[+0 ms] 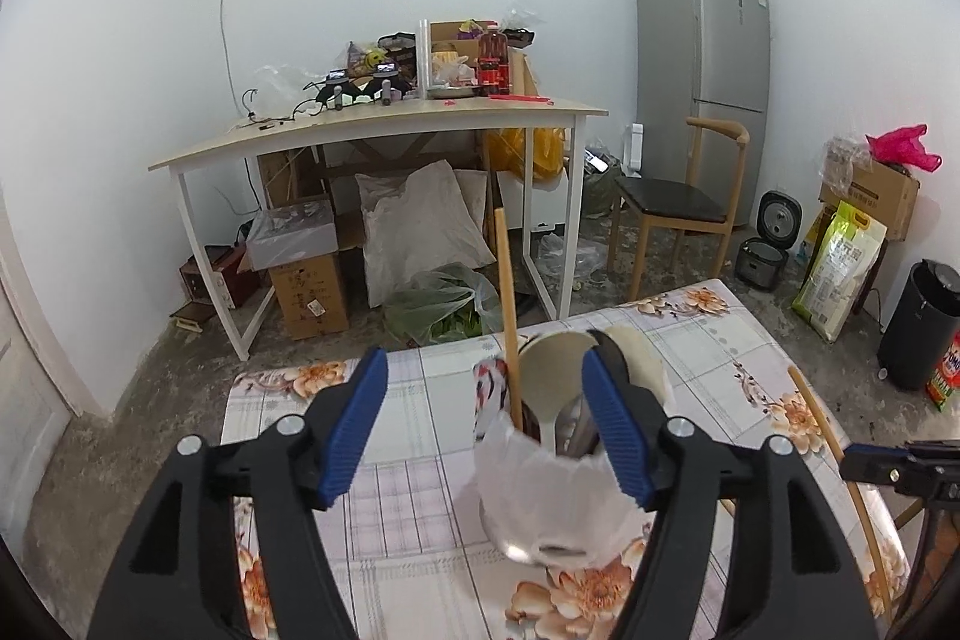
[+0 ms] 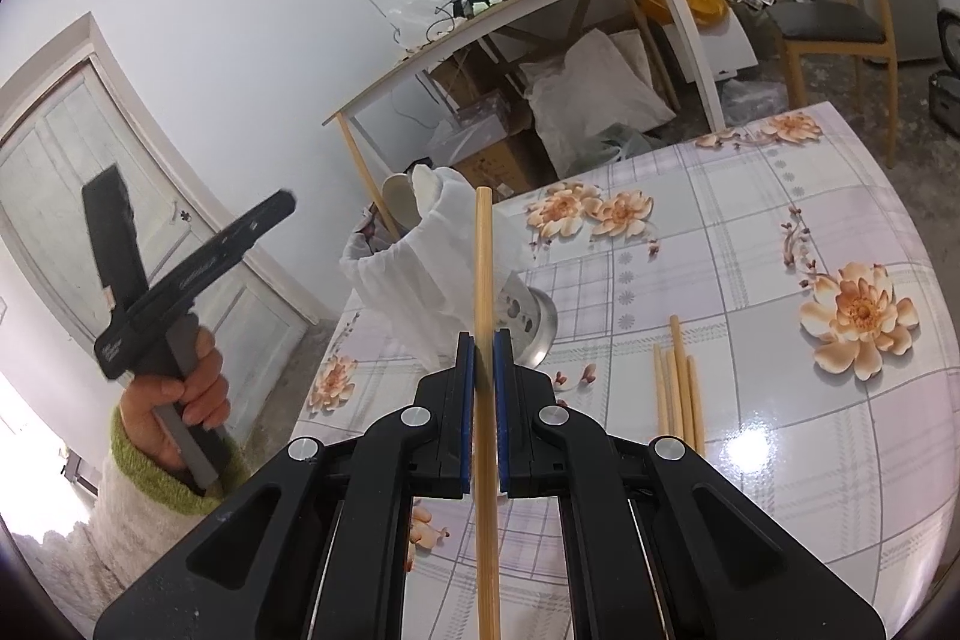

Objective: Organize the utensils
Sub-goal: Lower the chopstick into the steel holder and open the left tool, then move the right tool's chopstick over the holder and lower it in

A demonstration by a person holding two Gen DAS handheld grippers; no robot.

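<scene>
the right gripper (image 2: 483, 340) pinches a single chopstick (image 2: 483, 268) at frame centre. the left gripper (image 1: 483, 388) is spread wide around the utensil holder (image 1: 558, 496) on the desk (image 1: 408, 514), lower centre, pads not pressing it.

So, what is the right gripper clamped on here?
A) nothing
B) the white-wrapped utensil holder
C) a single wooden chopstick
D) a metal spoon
C: in the right wrist view the right gripper has its blue pads closed against a single wooden chopstick, while the utensil holder stands apart on the table.
</scene>
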